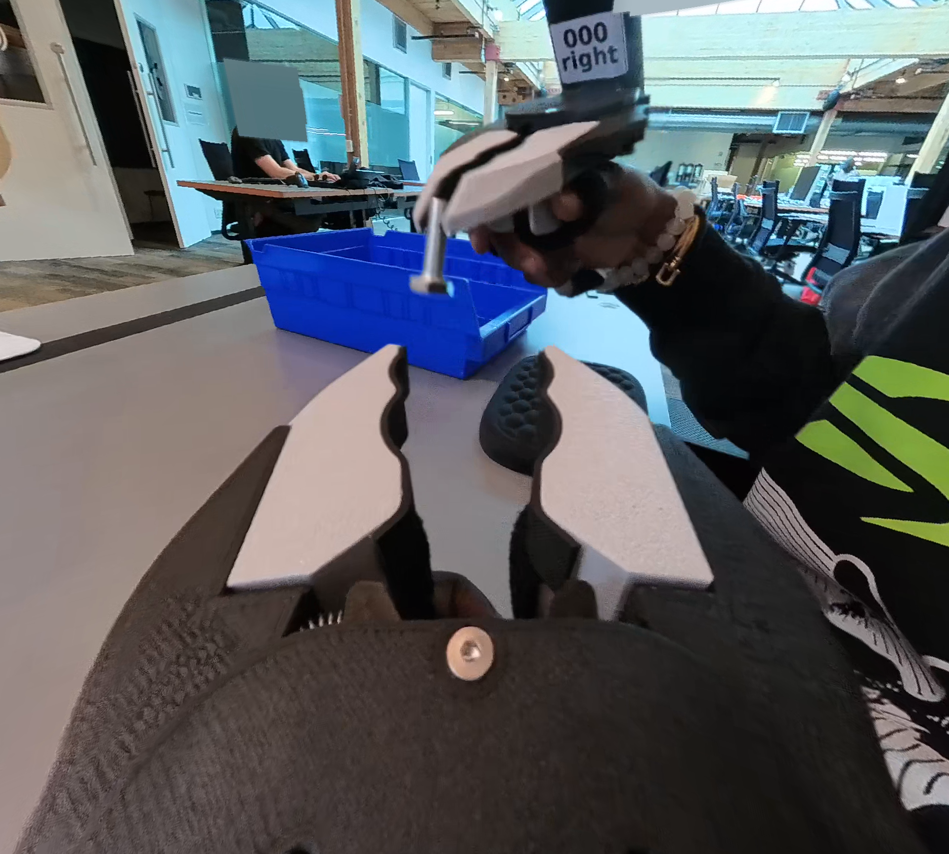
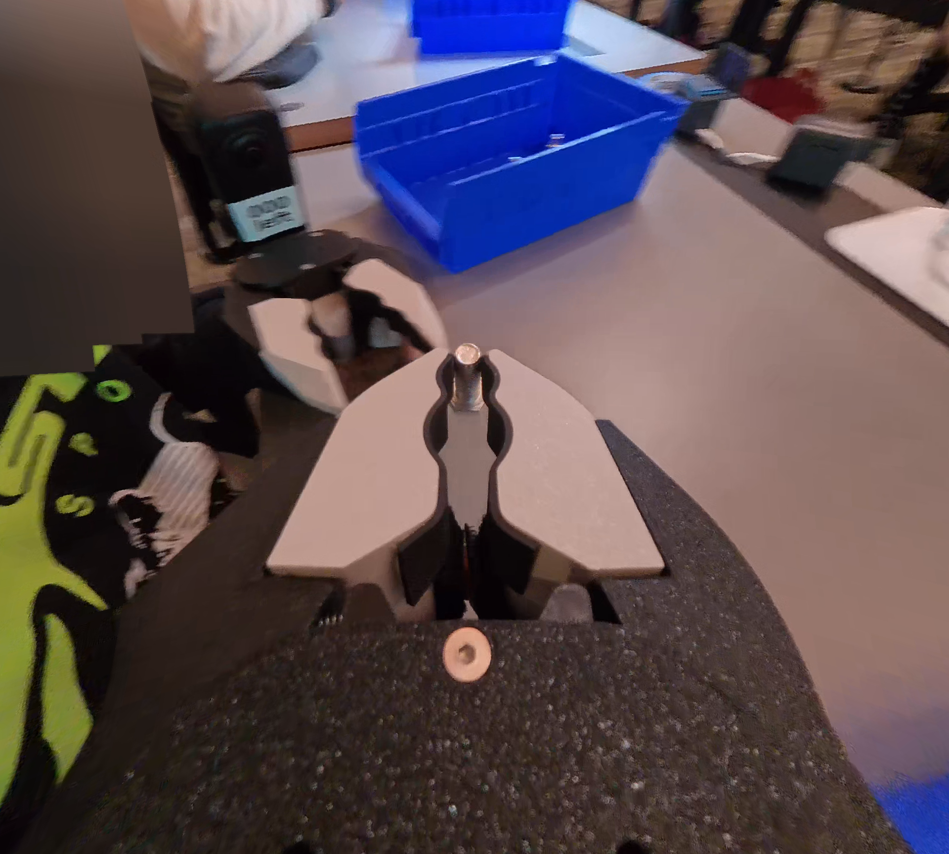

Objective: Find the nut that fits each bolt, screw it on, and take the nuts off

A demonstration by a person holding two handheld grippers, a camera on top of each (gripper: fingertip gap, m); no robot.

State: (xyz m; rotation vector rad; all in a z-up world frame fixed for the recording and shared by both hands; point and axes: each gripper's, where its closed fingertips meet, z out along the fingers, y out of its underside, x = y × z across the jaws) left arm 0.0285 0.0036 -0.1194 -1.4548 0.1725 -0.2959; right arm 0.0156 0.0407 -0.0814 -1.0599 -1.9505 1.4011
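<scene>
My right gripper [image 2: 466, 359] is shut on a silver bolt [image 2: 466, 382], its pads pressed on the shank. In the left wrist view the right gripper [image 1: 436, 207] is raised above the table and the bolt [image 1: 435, 243] hangs from its fingertips with the hex head down, in front of the blue bin [image 1: 359, 310]. My left gripper [image 1: 475, 367] is open and empty, low over the grey table [image 1: 154, 418], nearer than the bin. It also shows in the right wrist view [image 2: 354, 331], to the left of the bolt. The blue bin [image 2: 513, 207] holds a few small metal pieces [image 2: 554, 141].
A black wrist-rest pad [image 1: 513, 413] lies on the table by my left gripper's right finger. A white tray [image 2: 893, 259] sits at the right edge, with a dark box [image 2: 811, 161] behind it. More blue bins [image 2: 493, 12] and another person's sleeve [image 2: 231, 7] are at the far table. The grippers' ends are close to 5 cm from one another.
</scene>
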